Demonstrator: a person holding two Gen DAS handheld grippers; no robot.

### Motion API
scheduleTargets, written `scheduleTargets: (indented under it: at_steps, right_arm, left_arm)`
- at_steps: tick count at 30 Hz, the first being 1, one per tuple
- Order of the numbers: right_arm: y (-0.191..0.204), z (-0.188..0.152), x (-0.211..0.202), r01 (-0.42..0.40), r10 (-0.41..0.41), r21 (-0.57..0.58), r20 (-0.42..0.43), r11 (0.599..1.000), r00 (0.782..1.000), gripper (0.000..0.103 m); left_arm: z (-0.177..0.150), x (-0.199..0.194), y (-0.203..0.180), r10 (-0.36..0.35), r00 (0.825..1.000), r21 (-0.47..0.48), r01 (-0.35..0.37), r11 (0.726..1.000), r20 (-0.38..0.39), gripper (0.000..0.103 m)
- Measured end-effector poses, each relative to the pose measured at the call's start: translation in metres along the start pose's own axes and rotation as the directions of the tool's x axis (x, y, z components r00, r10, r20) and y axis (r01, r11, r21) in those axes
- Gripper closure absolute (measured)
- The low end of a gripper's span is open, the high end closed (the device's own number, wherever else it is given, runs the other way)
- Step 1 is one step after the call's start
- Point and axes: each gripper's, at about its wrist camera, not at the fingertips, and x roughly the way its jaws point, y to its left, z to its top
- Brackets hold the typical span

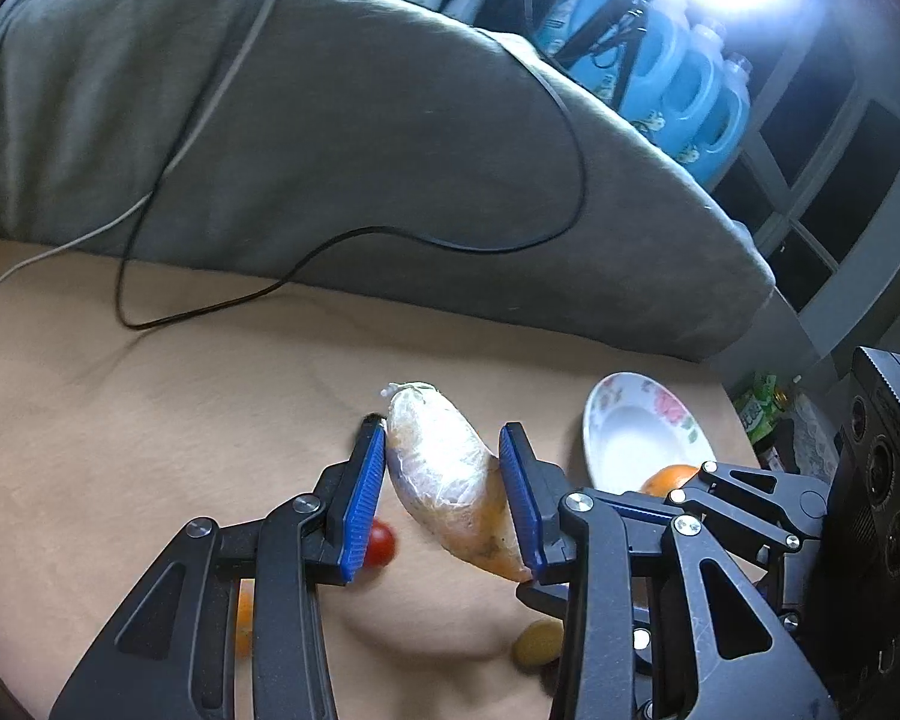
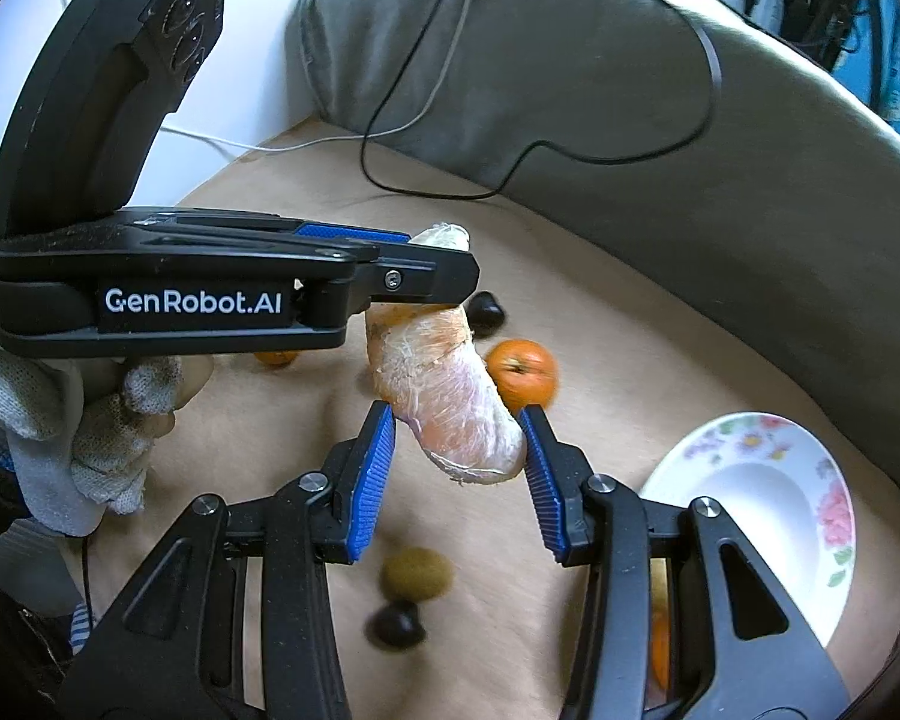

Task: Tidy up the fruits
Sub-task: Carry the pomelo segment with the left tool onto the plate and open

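Note:
A long orange fruit wrapped in clear film [image 1: 444, 468] hangs above the tan tabletop, held at both ends. My left gripper [image 1: 444, 429] is shut on its upper part, blue pads pressing both sides. In the right wrist view my right gripper [image 2: 457, 414] is shut on the fruit's [image 2: 450, 408] lower end, and the left gripper [image 2: 450, 258] reaches in from the left, clamping the other end. A white plate with a flowered rim [image 2: 834, 516] lies at the right. An orange [image 2: 522, 375], a kiwi [image 2: 417, 570] and a cherry tomato [image 1: 381, 546] lie loose on the table.
A grey cushion [image 1: 342, 138] with a black cable [image 1: 354, 234] draped over it borders the far side. Two dark fruits [image 2: 396, 624] [image 2: 486, 312] and more oranges [image 1: 669, 477] lie scattered. A gloved hand [image 2: 90, 438] holds the left gripper. Blue bottles [image 1: 690, 78] stand behind.

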Motion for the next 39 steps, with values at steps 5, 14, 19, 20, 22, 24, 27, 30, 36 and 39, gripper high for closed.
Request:
scheduleTargets:
  at_steps: [5,14,19,20,22,24,27,30,36,39]
  right_arm:
    - [-0.015,-0.005,-0.011,0.021,-0.021,0.013,0.008,1.000,1.000,0.058]
    - [-0.050,-0.019,-0.032,0.067,-0.068,0.053,0.017,0.996,0.998,0.058]
    - [-0.069,-0.029,-0.046,0.093,-0.095,0.079,0.020,0.993,0.995,0.058]
    - [-0.074,-0.032,-0.049,0.097,-0.099,0.084,0.021,0.992,0.995,0.058]
    - [-0.083,-0.036,-0.053,0.104,-0.106,0.098,0.022,0.990,0.994,0.058]
    - [-0.091,-0.041,-0.057,0.108,-0.111,0.114,0.023,0.988,0.994,0.058]
    - [-0.103,-0.045,-0.061,0.111,-0.116,0.134,0.025,0.985,0.993,0.058]
    - [-0.112,-0.052,-0.064,0.115,-0.121,0.151,0.026,0.982,0.992,0.058]
    - [-0.131,-0.063,-0.068,0.122,-0.128,0.183,0.020,0.975,0.992,0.058]
    - [-0.137,-0.067,-0.070,0.129,-0.135,0.193,0.019,0.973,0.991,0.058]
  left_arm:
    - [0.005,0.008,-0.019,-0.022,1.000,0.019,0.022,1.000,-0.001,0.065]
    - [0.013,0.026,-0.057,-0.068,0.998,0.064,0.069,0.996,-0.012,0.065]
    - [0.017,0.038,-0.079,-0.092,0.995,0.090,0.094,0.992,-0.024,0.065]
    - [0.018,0.041,-0.084,-0.096,0.995,0.097,0.099,0.990,-0.028,0.065]
    - [0.020,0.045,-0.091,-0.103,0.994,0.106,0.106,0.989,-0.033,0.065]
    - [0.021,0.049,-0.100,-0.107,0.993,0.120,0.112,0.986,-0.040,0.065]
    - [0.023,0.057,-0.112,-0.113,0.992,0.134,0.119,0.984,-0.049,0.065]
    - [0.023,0.064,-0.122,-0.121,0.991,0.143,0.129,0.981,-0.063,0.065]
    - [0.023,0.079,-0.139,-0.129,0.988,0.158,0.141,0.977,-0.085,0.065]
    - [0.023,0.083,-0.144,-0.133,0.987,0.160,0.147,0.976,-0.092,0.065]
